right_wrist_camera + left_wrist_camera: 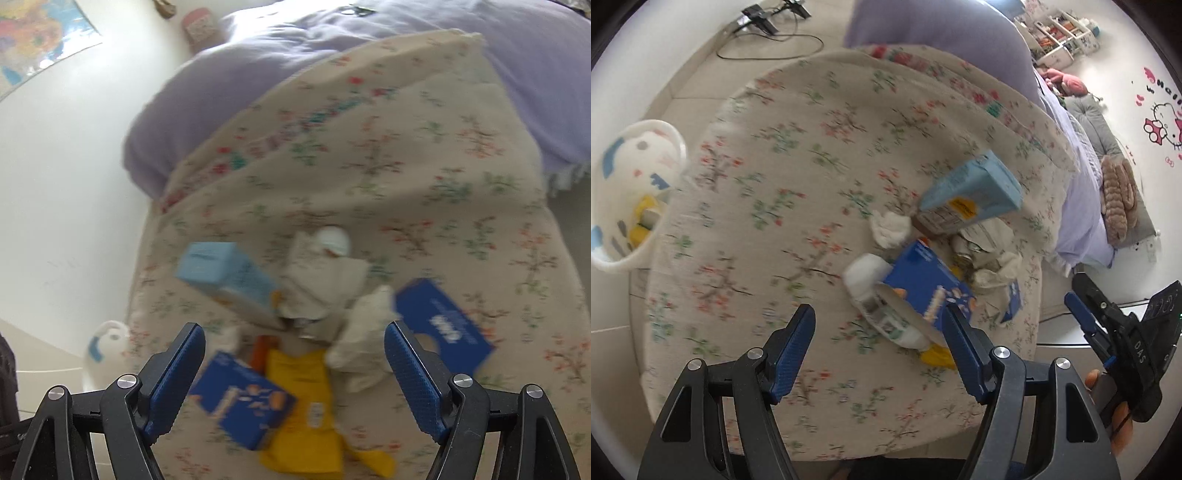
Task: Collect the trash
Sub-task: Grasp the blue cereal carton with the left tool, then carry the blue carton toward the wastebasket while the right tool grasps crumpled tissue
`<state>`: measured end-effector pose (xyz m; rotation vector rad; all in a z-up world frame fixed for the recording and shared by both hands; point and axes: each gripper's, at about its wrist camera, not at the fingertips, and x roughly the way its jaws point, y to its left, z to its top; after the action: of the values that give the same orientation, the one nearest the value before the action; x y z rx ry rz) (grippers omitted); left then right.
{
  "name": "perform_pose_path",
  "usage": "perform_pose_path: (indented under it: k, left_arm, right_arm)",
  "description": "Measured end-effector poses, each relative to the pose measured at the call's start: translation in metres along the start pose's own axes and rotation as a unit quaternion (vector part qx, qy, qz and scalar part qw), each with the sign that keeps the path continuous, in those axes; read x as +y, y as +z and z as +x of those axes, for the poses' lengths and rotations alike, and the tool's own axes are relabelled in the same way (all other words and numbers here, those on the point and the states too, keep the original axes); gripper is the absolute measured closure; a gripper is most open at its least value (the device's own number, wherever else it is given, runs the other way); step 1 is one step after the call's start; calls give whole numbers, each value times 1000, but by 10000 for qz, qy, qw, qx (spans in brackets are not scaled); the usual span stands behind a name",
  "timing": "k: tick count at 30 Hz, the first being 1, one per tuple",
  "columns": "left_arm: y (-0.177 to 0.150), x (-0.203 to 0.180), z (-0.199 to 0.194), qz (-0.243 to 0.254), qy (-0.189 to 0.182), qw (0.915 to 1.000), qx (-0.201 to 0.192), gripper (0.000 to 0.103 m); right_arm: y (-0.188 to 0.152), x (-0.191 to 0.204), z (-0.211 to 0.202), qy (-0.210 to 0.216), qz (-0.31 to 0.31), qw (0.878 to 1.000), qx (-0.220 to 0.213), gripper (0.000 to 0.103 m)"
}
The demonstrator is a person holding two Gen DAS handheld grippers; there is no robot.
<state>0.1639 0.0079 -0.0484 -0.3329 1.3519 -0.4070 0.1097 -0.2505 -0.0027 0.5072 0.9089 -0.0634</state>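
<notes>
Across the round table w/ floral beige cloth (783, 177), most of the trash is still lying uncollected, bunched at centre-right of the left wrist view. Sitting there: a light-blue cardboard carton (975, 192) tipped on its side, a dark-blue snack box w/ orange print (931, 284), a white plastic bottle w/ label (882, 302) partly under that box, a crumpled white tissue (888, 227), and a wad of beige crumpled paper (990, 254). Right wrist view is also showing a yellow plastic wrapper (306, 402) at lower centre and a second flat dark-blue box (439, 325) at right.

At left edge of the left view, a white cartoon-print plastic bin (635, 192) is holding some yellow and white pieces already, so I'm judging the job as begun but mostly left.

Left gripper (879, 347) is hovering spread wide, pinching nothing, near the bottle. Right gripper (295, 369) is likewise gaping, empty, above the wrapper and snack box.

Hard to make out: both views are smearing w/ motion blur, so labels aren't readable. Bin contents can't be identified. Something metallic-looking is peeking from the paper wad; can't tell what. The bottle's lower end is hiding behind the gripper finger.
</notes>
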Motion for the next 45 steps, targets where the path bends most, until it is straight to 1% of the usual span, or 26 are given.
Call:
perform_pose_path:
  k: [3,5,7,9,11,13,15,16,17,18,19,21,23,28,30,35,38,40,42,45]
  left_arm:
    - [-2,-17,13,101,-30,9999,-6,29]
    - [-3,-25,25,116,-16,9999,80,29]
    - [-5,-33,39,21,-88,9998,204,29]
    - [-7,-40,51,-30,39,9997,222,29]
    - [-10,-47,60,19,170,9996,203,29]
    - [-12,-52,70,-19,170,9996,244,29]
    - [-12,-52,76,-138,172,9996,200,29]
    - [-12,-51,77,-195,164,9995,173,35]
    - [-11,-50,77,-247,111,9996,123,42]
    - [-9,-49,78,-292,47,9995,95,61]
    - [-8,-47,79,-343,-8,9993,111,73]
    - [-6,-45,80,-418,-74,9990,133,87]
    - [-6,-42,75,-445,-194,9988,30,91]
    - [-4,-46,58,-288,-422,9984,-243,100]
    - [-2,-46,49,-271,-508,9978,-340,103]
    - [0,-45,25,-160,-640,9963,-547,103]
    - [2,-47,16,23,-581,9963,-632,103]
    - [2,-47,13,91,-508,9970,-573,103]
    - [1,-46,9,153,-473,9971,-569,103]
    - [0,-43,0,246,-379,9966,-693,103]
  right_arm:
    - [0,-13,-2,-191,-16,9998,88,19]
    - [-3,-18,-3,-346,-66,9993,147,19]
    - [-4,-26,-1,-444,-58,9988,210,19]
    - [-7,-36,3,-473,43,9984,299,19]
    - [-7,-43,4,-459,158,9982,361,19]
    - [-6,-48,3,-484,197,9980,360,19]
    - [-4,-50,2,-532,205,9977,358,19]
    - [-4,-51,2,-556,200,9976,362,19]
    - [-4,-52,2,-573,192,9975,365,19]
    - [-4,-53,3,-580,191,9974,373,19]
    - [-3,-53,4,-580,198,9974,388,19]
    - [-3,-55,6,-588,208,9972,423,19]
    - [-2,-54,9,-579,183,9971,454,19]
    - [1,-54,20,-494,179,9969,579,24]
    - [1,-54,24,-492,176,9966,632,26]
    - [1,-55,35,-435,213,9958,781,33]
    - [1,-52,42,-512,116,9951,833,36]
    - [3,-51,47,-467,109,9953,844,39]
    - [4,-49,50,-431,103,9954,844,40]
    - [6,-43,57,-471,34,9951,864,40]
